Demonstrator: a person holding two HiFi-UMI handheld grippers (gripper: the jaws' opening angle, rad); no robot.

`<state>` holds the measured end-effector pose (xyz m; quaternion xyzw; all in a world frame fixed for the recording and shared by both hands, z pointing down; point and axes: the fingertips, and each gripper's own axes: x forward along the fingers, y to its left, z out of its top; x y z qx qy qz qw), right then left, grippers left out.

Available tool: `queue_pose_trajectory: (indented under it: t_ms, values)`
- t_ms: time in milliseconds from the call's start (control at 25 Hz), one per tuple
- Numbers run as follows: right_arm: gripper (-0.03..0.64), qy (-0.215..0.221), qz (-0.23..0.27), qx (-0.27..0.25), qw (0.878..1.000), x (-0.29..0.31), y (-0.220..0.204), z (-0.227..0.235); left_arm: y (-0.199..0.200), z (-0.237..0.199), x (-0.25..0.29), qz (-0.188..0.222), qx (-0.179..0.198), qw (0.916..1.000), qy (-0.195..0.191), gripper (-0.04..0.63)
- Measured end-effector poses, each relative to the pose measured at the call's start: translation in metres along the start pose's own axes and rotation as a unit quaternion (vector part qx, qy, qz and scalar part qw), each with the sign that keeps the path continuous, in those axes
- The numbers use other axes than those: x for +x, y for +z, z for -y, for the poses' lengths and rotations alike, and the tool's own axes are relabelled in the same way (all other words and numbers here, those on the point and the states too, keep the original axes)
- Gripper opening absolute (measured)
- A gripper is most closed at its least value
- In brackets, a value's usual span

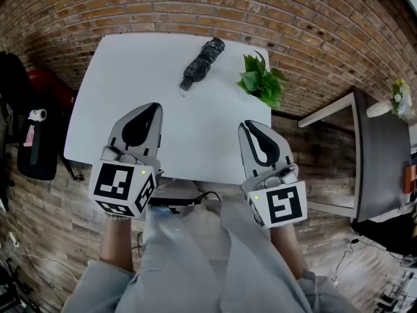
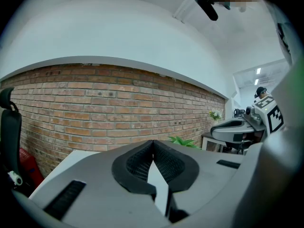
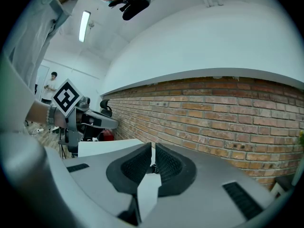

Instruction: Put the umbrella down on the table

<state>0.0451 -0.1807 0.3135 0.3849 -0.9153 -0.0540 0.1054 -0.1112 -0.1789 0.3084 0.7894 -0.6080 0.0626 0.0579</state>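
Umbrella point(image 1: 202, 62), black and folded, lying flat toward far edge of white table point(image 1: 130, 83), near green plant point(image 1: 262, 80) at far right corner. Left gripper point(image 1: 148, 113) and right gripper point(image 1: 251, 130) held over near edge, well apart from umbrella. Left jaws pressed together at tips, nothing between; right jaws all but closed, likewise empty. Brick wall point(image 1: 293, 18) behind table.

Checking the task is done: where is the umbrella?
In the head view the folded black umbrella lies at the far side of the white table, just left of the green leafy plant.
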Motion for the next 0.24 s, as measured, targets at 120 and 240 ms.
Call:
queue_pose_trajectory:
  t_ms: [120, 240]
  values:
    - [0.057, -0.001, 0.0, 0.002, 1.0, 0.0012, -0.0004, -0.0009, -0.0012, -0.0004, 0.0005, -0.001, 0.0, 1.0, -0.002, 0.02]
    - [0.057, -0.002, -0.002, 0.004, 1.0, 0.0017, -0.002, -0.0023, -0.0029, -0.0009, 0.001, -0.002, -0.001, 1.0, -0.004, 0.02]
